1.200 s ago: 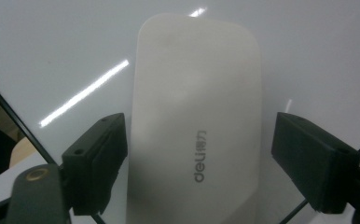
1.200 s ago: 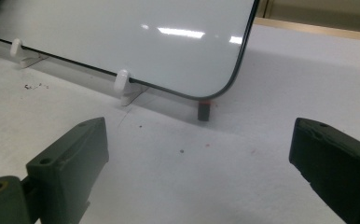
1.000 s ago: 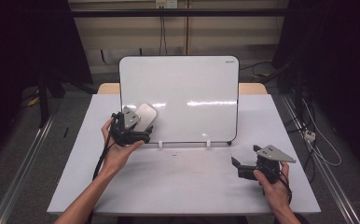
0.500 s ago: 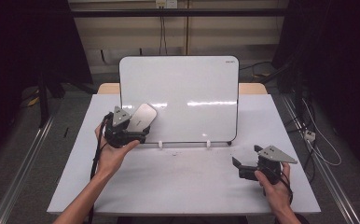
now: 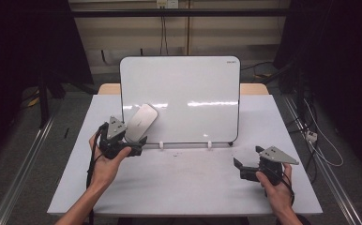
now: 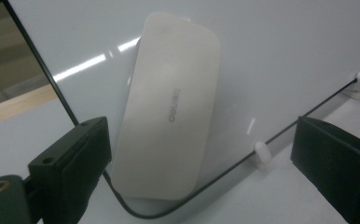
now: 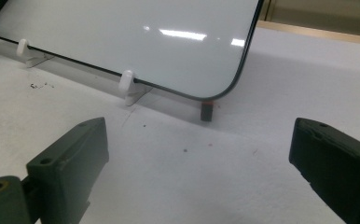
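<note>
My left gripper [image 5: 131, 143] spread wide, just below white eraser [image 5: 141, 122]; eraser lies flat against whiteboard [image 5: 193, 89], at its lower left corner. Right gripper [image 5: 245, 168] also spread, well right of eraser.

Eraser [image 6: 169, 116] logo — too blurred

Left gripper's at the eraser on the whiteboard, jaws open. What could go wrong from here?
1. The left gripper has wide-open jaws either side of the eraser, not touching it; if they close off-centre it may slide along the board.
2. The whiteboard leans on two small white clips; a push could probably shift or tip it.
3. The right gripper sits open on the table, not bracing the board.
</note>
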The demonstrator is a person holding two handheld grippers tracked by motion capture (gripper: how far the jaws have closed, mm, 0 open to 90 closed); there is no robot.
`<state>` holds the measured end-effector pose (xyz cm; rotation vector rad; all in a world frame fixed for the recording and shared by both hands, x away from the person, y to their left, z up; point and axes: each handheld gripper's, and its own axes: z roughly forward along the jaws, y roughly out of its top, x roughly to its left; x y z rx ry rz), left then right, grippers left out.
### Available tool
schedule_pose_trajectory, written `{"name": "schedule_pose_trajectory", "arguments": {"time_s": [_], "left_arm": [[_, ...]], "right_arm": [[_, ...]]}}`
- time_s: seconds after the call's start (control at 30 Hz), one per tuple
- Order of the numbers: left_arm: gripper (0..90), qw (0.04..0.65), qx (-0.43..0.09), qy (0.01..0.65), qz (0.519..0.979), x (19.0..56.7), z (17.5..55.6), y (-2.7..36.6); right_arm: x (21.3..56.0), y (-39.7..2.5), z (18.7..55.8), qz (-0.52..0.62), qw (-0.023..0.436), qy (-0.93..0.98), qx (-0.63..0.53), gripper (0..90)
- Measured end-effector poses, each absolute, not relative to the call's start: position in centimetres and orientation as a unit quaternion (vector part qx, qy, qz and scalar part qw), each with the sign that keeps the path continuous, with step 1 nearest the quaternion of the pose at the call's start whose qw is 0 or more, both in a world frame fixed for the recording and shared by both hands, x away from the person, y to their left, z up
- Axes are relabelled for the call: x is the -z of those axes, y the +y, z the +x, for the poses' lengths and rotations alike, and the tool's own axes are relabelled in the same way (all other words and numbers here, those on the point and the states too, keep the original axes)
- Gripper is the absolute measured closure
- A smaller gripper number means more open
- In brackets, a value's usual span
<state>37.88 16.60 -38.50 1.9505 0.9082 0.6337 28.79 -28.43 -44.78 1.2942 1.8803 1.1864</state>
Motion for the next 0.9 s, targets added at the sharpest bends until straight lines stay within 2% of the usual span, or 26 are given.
{"name": "schedule_pose_trajectory", "arguments": {"time_s": [0.27,0.7,0.9], "left_arm": [[5.0,0.435,-0.244,0.384,0.777,39.6,36.8,18.1],[5.0,0.433,-0.261,0.388,0.771,41.2,33.3,19.7],[4.7,0.441,-0.256,0.415,0.753,42.3,32.8,20.8]], "right_arm": [[44.8,-28.4,28.8,0.483,0.281,0.701,-0.442,4.9],[44.9,-28.5,28.8,0.485,0.281,0.702,-0.438,4.9],[45.1,-28.5,28.9,0.487,0.280,0.705,-0.434,4.9]]}}
